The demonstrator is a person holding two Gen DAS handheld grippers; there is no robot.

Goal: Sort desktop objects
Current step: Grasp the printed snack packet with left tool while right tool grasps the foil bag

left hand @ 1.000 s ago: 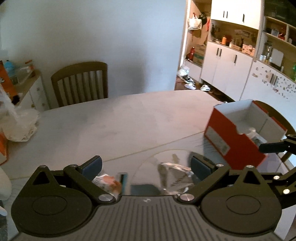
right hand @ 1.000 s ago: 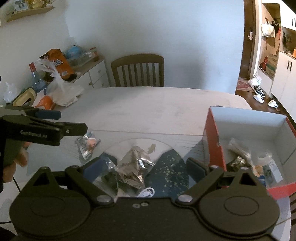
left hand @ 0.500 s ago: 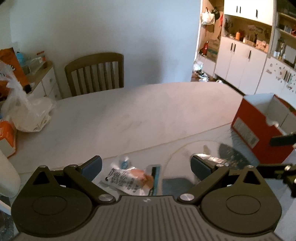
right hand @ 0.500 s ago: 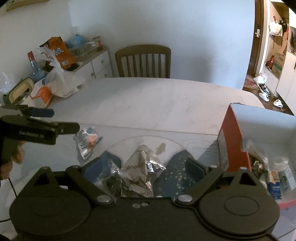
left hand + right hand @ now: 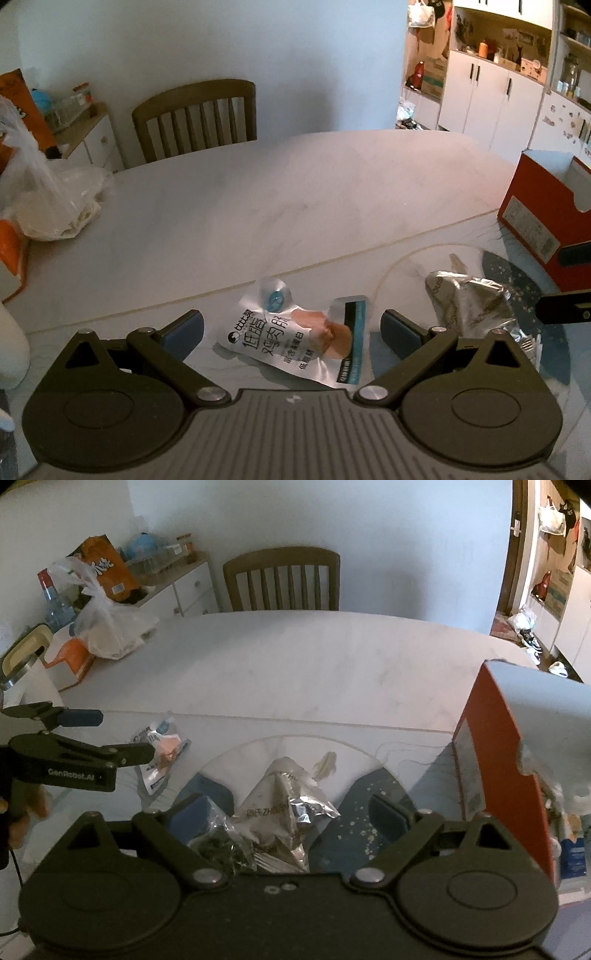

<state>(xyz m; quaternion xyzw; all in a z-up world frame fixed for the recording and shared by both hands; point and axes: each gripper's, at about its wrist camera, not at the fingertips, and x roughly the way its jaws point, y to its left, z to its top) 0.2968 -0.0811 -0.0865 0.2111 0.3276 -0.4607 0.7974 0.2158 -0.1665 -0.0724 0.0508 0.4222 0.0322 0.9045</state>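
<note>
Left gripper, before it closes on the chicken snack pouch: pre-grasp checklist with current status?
1. Left gripper open: ok, jaws spread wide.
2. Chicken snack pouch between the jaws: ok, roughly centred.
3. Pouch free of other items: ok, foil wrapper lies apart to its right.
4. Fingers at pouch height: cannot tell; contact with table not visible.
5. Right gripper out of the way: ok, open over the foil wrapper.
6. Orange box open to receive: ok.
</note>
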